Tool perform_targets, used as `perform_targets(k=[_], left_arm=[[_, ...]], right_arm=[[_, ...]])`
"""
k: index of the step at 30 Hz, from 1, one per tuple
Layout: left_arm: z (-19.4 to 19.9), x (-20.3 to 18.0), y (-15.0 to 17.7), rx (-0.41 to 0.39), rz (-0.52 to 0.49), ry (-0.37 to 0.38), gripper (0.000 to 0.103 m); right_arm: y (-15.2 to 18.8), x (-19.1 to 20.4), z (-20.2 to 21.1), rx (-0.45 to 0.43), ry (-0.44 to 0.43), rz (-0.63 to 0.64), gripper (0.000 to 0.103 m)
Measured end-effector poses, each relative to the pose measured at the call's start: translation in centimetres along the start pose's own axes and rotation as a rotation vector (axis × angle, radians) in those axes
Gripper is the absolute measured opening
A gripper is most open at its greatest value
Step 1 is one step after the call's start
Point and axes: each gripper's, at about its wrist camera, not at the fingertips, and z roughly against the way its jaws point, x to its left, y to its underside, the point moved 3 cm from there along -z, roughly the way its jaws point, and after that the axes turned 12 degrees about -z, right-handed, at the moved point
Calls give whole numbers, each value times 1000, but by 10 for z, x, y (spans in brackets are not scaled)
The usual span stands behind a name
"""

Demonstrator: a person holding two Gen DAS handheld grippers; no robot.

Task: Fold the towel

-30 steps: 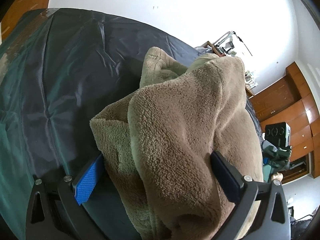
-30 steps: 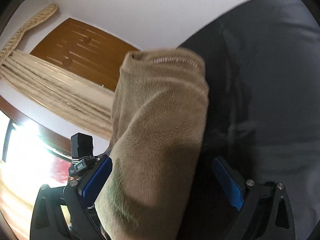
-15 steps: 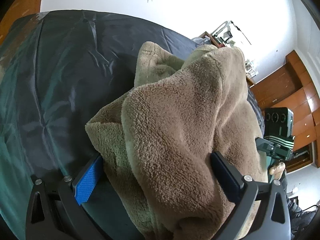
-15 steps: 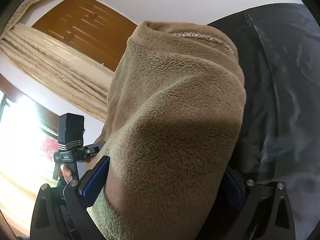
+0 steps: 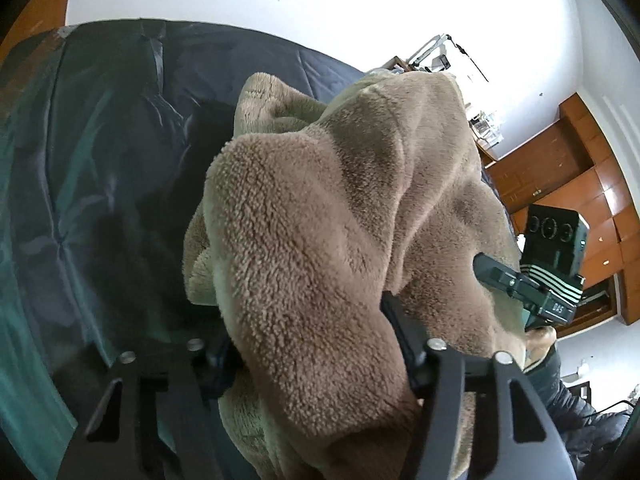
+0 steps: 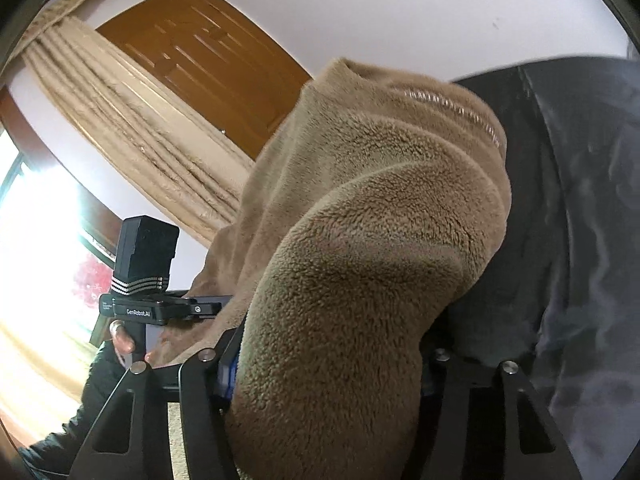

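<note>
A: How far are we with the fold? To us the towel (image 5: 320, 240) looks only gathered, not folded. It stands up as a soft brown bunch over the dark bed cover (image 5: 100, 160), with loose lobes and no flat layer anywhere.

B: We agree, we judge this an early step. We have taken it at two places; spreading it, bringing the edges together and laying it flat are all left.

A: And the left hand-held gripper (image 5: 308, 344)?

B: Its jaws are closing, and a thick roll of towel sits between them, pressed from both sides. It points down toward the bed.

A: The right hand-held gripper (image 6: 328, 364)?

B: The same: the jaws are closing on another fat fold, and the pile bulges over them. It also looks downward, less steeply, with the stitched hem (image 6: 452, 108) of the towel at the far end.

A: Do we see the hands?

B: Only partly; in each view fingers are wrapped on the other handle, near the towel's side.
</note>
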Motion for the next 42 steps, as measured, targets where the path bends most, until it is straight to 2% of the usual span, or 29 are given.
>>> perform_targets(k=[5,12,16,22,30,35,42], left_arm=[[11,-22,-1,-19,-19,-28,53],[10,-69,-12,-34,-87,-24,53],[-4,-107,-20,-34,-149,-33,51],[-42,-165,-34,-8,-209,7,50],[-108,-255,-61,20,-317,103,50],[-152,-317,-79,38,-376,173,48],[-204,-387,-98,66,-430,250,48]], right_arm=[[-2,11,17,-51,-1,24,58],[0,13,78,-152,28,85,57],[1,-2,114,-197,62,77,57],[3,-12,164,-259,141,57,57],[10,-53,265,-380,271,5,57],[14,-84,329,-466,382,-43,57],[15,-126,396,-540,518,-109,57]])
